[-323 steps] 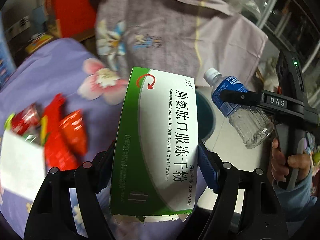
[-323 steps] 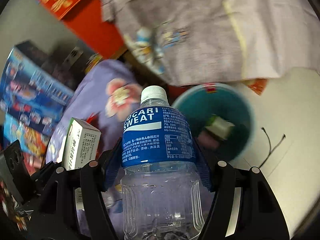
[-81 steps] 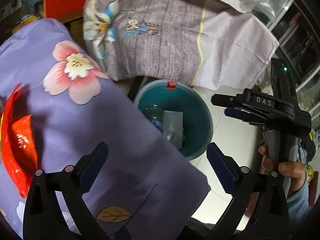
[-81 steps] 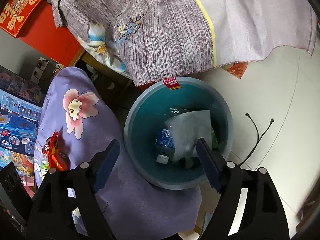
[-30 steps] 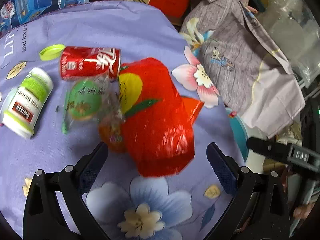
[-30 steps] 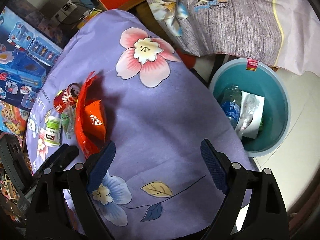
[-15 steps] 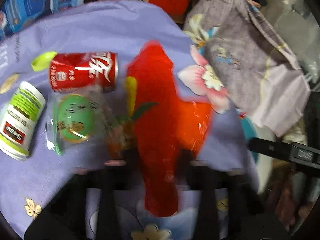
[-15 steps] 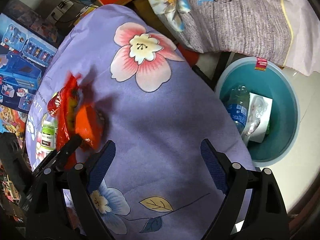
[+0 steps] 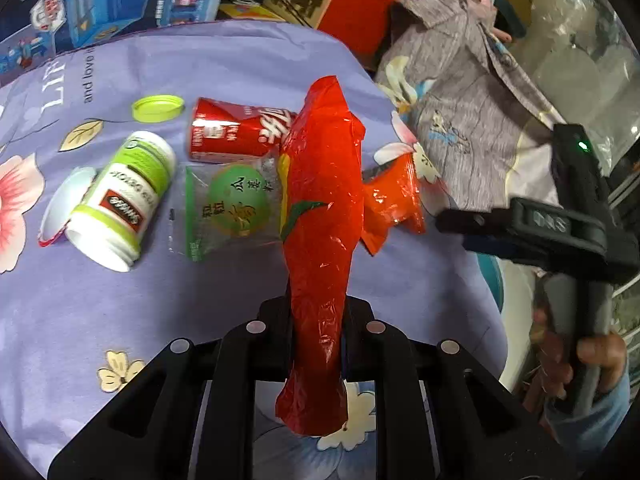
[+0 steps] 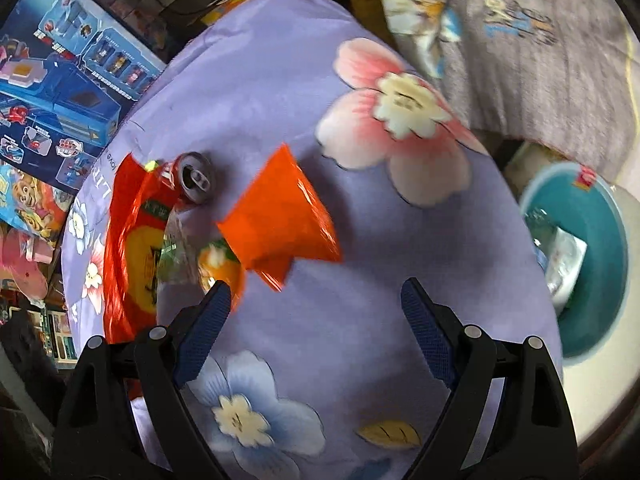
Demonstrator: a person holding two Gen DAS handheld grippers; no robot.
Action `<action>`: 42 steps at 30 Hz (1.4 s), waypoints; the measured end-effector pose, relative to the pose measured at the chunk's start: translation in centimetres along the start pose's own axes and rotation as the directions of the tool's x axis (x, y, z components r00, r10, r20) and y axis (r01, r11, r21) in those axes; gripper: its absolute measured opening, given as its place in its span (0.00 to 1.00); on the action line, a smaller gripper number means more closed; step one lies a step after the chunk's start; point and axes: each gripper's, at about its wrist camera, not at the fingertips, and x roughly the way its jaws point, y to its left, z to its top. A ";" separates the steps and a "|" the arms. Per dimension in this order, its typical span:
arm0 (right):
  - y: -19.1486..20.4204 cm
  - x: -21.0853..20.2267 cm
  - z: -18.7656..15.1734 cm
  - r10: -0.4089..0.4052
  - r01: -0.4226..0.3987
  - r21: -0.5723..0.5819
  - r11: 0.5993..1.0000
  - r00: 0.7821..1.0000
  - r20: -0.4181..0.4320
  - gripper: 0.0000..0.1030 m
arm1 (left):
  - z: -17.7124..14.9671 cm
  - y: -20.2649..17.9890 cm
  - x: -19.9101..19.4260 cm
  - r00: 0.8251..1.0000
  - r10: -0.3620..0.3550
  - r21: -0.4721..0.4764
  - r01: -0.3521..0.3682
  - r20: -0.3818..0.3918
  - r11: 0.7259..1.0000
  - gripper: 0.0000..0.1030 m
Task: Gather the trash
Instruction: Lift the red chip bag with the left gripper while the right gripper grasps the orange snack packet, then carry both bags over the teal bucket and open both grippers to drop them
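Red wrapper (image 9: pixel 320 240) pinched upright between left gripper (image 9: pixel 316 332) jaws (right spread).

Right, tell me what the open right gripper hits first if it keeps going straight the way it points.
Most likely the small orange wrapper lying on the purple floral cloth: it sits just ahead of the right gripper, slightly left of centre. Depth is hard to judge.

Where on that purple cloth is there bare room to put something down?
Bare cloth lies between the orange wrapper and the teal bin, and near the right gripper. It is crowded around the can, bottle and green packet.
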 end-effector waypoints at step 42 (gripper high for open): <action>-14.1 -12.0 -4.0 0.005 -0.043 0.149 0.988 0.968 0.250 0.41 | -1.2 -17.3 2.5 0.991 -0.105 0.316 0.125 -0.081 0.940 0.16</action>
